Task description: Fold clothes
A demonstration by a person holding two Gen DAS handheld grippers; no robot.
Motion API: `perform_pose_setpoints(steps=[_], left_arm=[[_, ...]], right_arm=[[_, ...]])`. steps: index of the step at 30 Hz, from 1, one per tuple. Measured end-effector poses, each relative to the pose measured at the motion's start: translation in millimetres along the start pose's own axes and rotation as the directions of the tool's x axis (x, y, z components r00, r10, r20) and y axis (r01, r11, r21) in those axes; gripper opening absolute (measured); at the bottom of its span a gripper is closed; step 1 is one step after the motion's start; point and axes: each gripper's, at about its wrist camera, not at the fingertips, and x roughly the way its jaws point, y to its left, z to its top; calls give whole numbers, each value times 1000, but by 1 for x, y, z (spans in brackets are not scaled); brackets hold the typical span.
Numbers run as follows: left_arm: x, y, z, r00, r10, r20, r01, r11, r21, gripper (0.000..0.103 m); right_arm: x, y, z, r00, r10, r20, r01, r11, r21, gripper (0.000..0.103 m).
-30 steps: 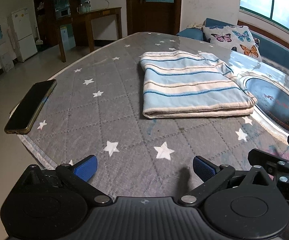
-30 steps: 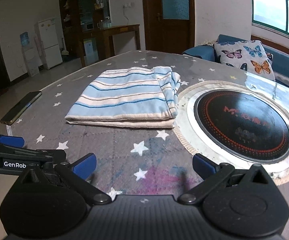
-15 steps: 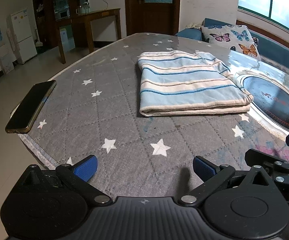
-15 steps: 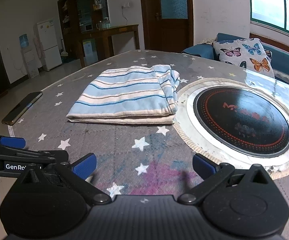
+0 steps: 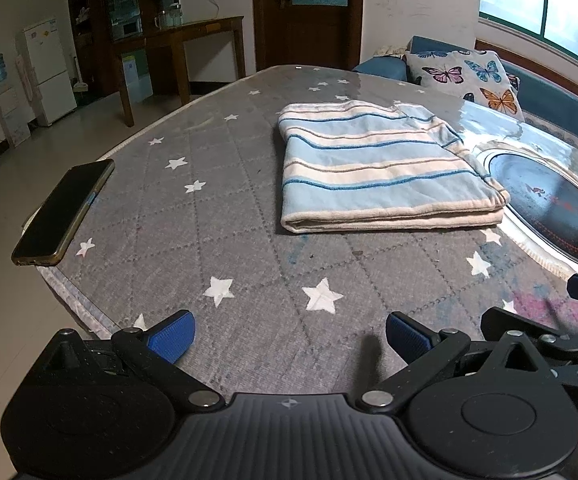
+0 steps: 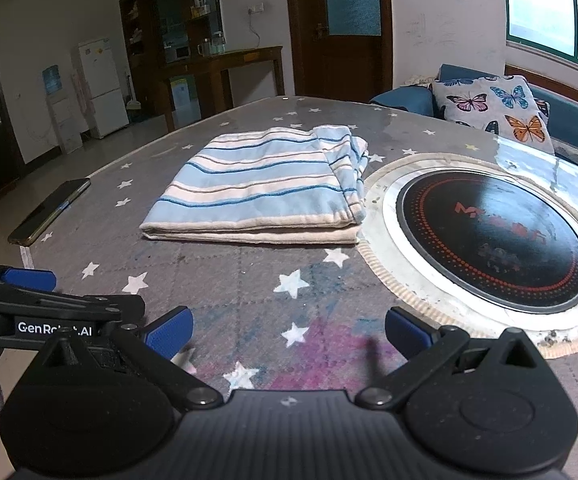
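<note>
Left hand-held gripper (image 5: 291, 338), right hand-held gripper (image 6: 289, 334): both released, empty, hovering low over tabletop (image 5: 249, 248). Striped garment (image 5: 373, 172) folded flat at 12 o'clock, touching hob rim (image 6: 385, 200). Likely soft, light, floppy; best pinched at near corners.

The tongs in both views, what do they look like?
Both are alike: the left tongs and right tongs have a matte black ribbed body, two round black hubs, black link arms with silver pivot pins, and blue textured pads. White lettering marks the side of one.
</note>
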Motion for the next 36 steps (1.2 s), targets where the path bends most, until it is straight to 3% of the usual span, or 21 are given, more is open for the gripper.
perform_pose_setpoints(steps=[36], left_arm=[[5, 3, -1, 1000, 9, -16, -9, 1000, -13, 103]], right_arm=[[4, 3, -3, 1000, 12, -14, -12, 1000, 5, 103]])
